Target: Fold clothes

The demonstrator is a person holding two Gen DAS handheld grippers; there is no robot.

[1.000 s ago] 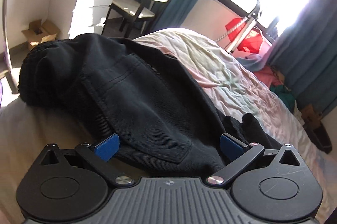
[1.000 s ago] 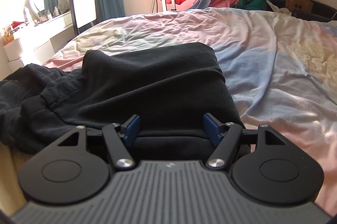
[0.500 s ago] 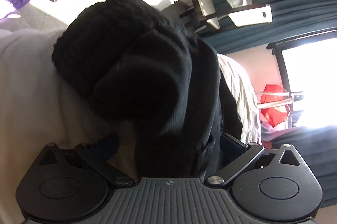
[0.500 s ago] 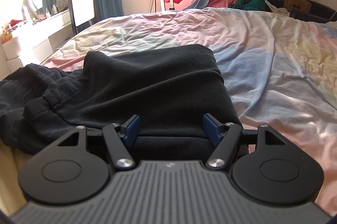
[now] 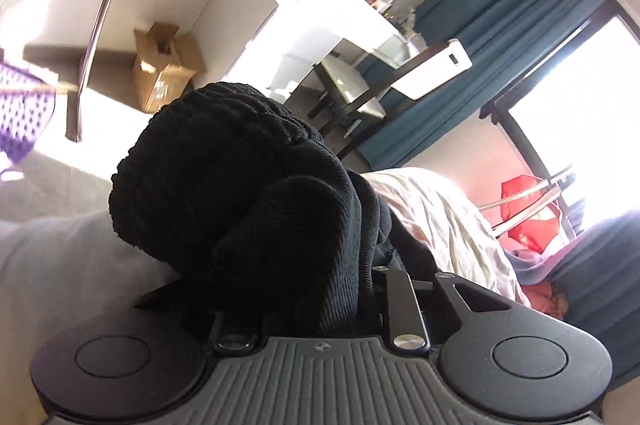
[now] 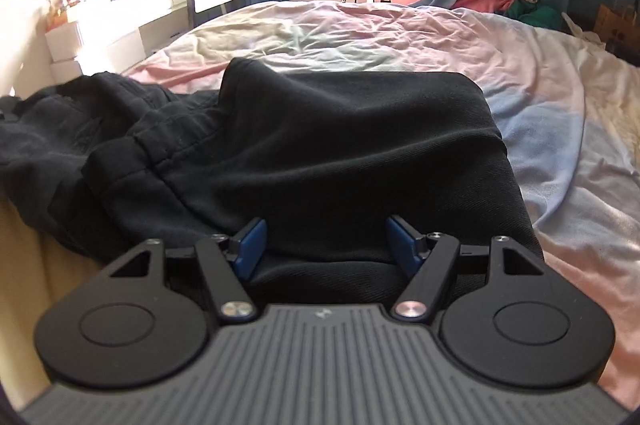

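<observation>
On the bed (image 6: 420,37), your left claw (image 5: 316,309) is closing on a bunched end of the black trousers (image 6: 320,145) while your right claw (image 6: 322,245) stands released, straddling their near edge; next, probably clench it and fold.

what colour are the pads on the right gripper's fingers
Blue pads, clearest in the right wrist view.

I see black trousers (image 6: 340,145) lying crumpled on the near edge of the bed, one leg folded flat to the right, waistband and seams bunched to the left. Their ribbed end (image 5: 248,193) is lifted up in a bunch.
</observation>
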